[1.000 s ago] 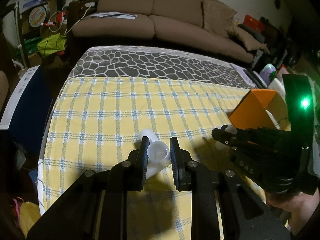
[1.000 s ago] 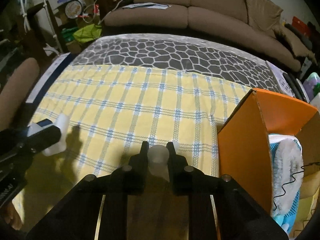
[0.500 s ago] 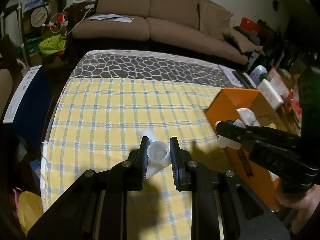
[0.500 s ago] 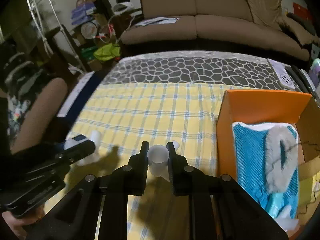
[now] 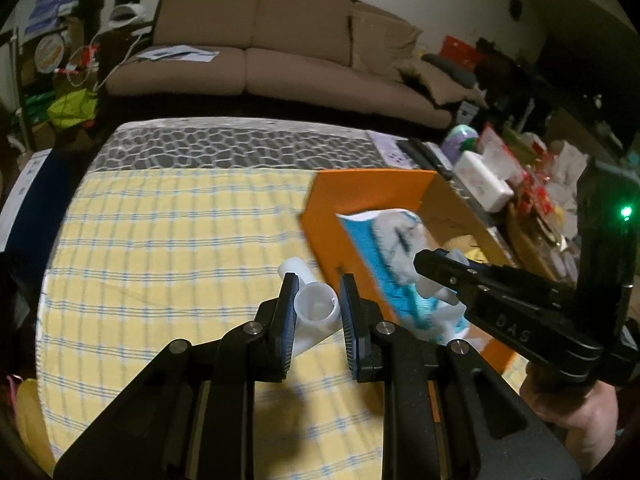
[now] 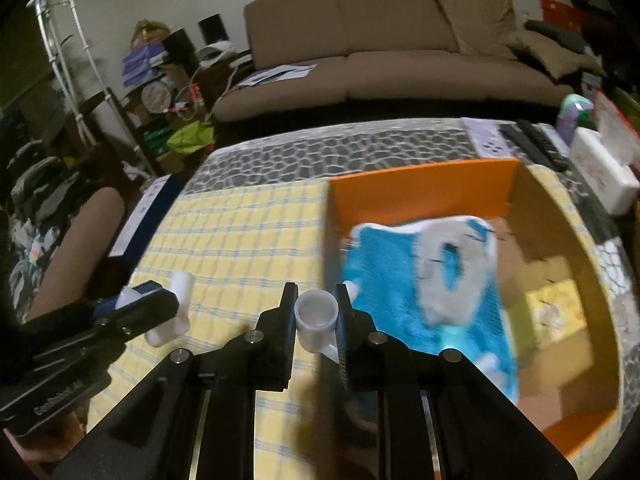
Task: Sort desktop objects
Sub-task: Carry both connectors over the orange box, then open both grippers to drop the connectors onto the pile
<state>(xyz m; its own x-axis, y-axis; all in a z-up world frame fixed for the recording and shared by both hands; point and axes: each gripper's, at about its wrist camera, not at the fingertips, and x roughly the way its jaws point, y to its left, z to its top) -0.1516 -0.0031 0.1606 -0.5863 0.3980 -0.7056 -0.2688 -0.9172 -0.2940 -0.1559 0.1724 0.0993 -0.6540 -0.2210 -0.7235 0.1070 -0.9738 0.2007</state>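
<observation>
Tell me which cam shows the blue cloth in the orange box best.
Right wrist: the blue cloth lies nearly whole inside the orange box. Left wrist shows only a strip of it, cut off by the right gripper.

Both wrist views look forward and down from close range; each shows the orange box, lower right, and the sofa at top.

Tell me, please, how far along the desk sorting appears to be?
Done: a blue cloth already lies in the orange box. In hand: each claw, left and right, grips a white pipe fitting. Left: dropping both into the box; the checked tablecloth shows nothing else.
</observation>
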